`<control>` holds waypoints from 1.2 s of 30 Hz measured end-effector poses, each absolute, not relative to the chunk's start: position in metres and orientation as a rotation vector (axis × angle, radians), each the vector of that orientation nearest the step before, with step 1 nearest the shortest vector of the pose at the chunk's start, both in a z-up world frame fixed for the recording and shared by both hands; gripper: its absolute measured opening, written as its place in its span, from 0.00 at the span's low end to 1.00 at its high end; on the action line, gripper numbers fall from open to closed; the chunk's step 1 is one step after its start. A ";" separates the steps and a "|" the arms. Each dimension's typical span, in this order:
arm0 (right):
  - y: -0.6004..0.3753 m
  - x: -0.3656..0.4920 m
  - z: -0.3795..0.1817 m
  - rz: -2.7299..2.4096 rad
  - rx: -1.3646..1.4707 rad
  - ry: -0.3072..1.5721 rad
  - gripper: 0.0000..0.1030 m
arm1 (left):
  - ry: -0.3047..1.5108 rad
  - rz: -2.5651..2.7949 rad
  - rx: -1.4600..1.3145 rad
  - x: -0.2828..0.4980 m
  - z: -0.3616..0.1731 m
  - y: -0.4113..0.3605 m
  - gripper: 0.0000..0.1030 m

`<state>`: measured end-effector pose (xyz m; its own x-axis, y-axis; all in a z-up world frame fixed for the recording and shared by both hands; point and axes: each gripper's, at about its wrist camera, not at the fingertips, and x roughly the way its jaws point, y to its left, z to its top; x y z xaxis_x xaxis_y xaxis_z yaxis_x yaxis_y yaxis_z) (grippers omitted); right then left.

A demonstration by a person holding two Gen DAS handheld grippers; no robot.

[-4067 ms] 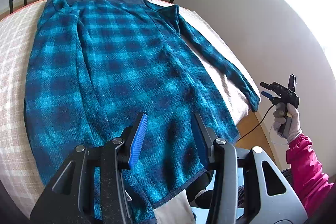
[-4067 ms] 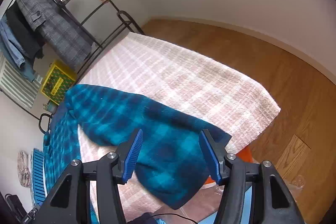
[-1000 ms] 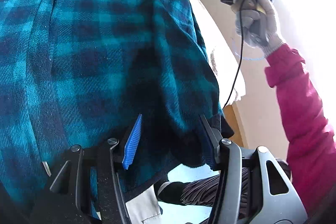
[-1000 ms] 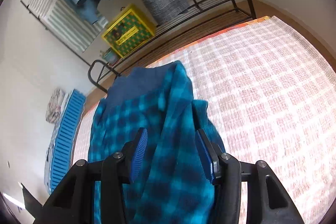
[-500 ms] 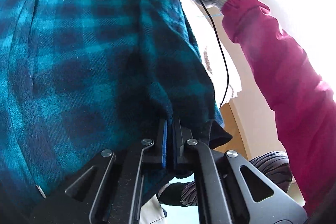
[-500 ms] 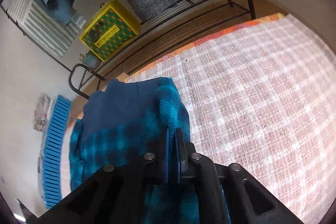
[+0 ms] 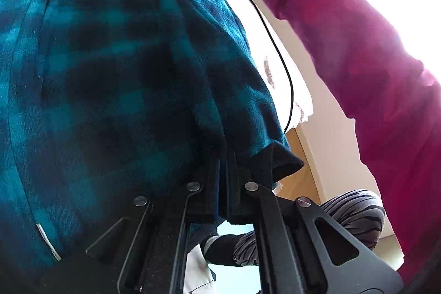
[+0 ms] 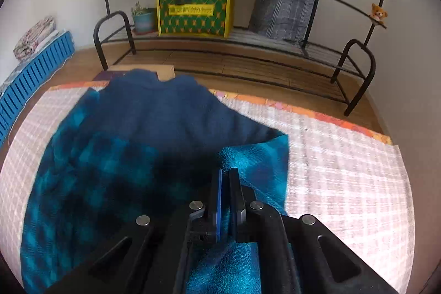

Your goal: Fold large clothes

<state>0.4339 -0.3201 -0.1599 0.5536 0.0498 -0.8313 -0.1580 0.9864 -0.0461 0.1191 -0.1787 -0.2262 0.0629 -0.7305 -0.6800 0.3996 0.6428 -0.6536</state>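
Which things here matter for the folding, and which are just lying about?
In the job:
- blue checked garment
- left gripper, shut on its hem end
- right gripper, shut on its collar end
- pink checked cover under it

Lying about:
- yellow bag
- potted plant
- metal rack
- teddy bear
- blue crate

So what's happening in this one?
A person with a gripper in each hand is folding a blue plaid garment spread on a checked cover. The left gripper is shut on its near edge, the right gripper on fabric nearer the collar. A red sleeve reaches across.
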 end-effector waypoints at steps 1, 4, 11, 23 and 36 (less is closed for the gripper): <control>-0.319 0.439 -0.176 0.156 -0.082 1.021 0.09 | 1.240 -0.876 -0.328 0.119 -0.228 -0.180 0.00; -0.326 0.442 -0.202 0.186 0.037 1.094 0.23 | 1.231 -0.878 -0.301 0.117 -0.225 -0.185 0.01; -0.398 0.386 -0.136 0.192 0.220 0.954 0.41 | 1.211 -0.875 -0.291 0.115 -0.219 -0.185 0.01; -0.478 0.183 -0.110 0.213 0.428 1.008 0.43 | 1.211 -0.828 -0.380 0.112 -0.204 -0.151 0.17; -0.432 0.090 -0.208 0.299 0.679 1.196 0.47 | 1.322 -0.784 -0.523 0.126 -0.228 -0.155 0.34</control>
